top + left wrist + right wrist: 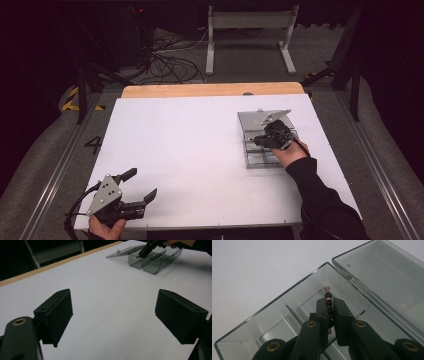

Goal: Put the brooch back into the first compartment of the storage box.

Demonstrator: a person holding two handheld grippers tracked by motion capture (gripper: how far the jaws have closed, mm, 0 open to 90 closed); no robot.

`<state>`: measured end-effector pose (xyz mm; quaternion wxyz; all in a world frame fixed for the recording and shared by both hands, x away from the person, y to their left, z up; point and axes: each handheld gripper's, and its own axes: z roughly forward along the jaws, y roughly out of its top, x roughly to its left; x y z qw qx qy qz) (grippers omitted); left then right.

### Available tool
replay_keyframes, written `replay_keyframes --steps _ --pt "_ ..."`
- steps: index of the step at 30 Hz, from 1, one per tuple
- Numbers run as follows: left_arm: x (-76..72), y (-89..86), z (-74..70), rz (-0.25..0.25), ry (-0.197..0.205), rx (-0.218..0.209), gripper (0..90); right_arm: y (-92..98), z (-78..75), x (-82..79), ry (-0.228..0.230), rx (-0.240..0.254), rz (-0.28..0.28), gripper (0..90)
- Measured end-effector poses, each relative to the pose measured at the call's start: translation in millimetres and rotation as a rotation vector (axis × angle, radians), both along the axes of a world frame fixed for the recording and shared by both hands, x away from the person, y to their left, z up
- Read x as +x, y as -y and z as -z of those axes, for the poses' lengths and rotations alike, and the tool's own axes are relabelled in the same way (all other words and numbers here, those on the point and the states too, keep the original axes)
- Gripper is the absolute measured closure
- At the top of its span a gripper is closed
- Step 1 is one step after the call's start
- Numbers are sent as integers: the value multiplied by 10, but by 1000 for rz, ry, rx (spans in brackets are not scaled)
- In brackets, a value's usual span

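A clear smoky plastic box with dividers lies on the right of the white table, its lid folded open behind it. My right gripper reaches into the box and is shut on a small beaded piece of black and gold beads, whose tip sticks out beyond the jaws over a compartment near the hinge. The box and its lid show close up in the right gripper view. My left gripper rests at the table's near left corner, open and holding nothing. In the left gripper view the box stands far off.
The white table top has a wooden strip along its far edge. Beyond it stand a white metal frame and loose cables on the floor. Dark stands flank both sides.
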<state>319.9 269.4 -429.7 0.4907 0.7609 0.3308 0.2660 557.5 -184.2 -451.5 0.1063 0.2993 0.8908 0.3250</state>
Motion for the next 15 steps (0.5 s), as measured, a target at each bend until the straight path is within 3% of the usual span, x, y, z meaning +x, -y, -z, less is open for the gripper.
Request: replay_keyframes --steps 10,12,15 --pt "-1 0 0 0 0 1 157 -50 44 9 -9 -12 -9 826" --pt "-1 -1 -1 0 0 0 157 -52 43 9 5 -6 -1 744" --pt "-1 -1 0 0 0 0 157 -45 28 6 12 2 1 732"
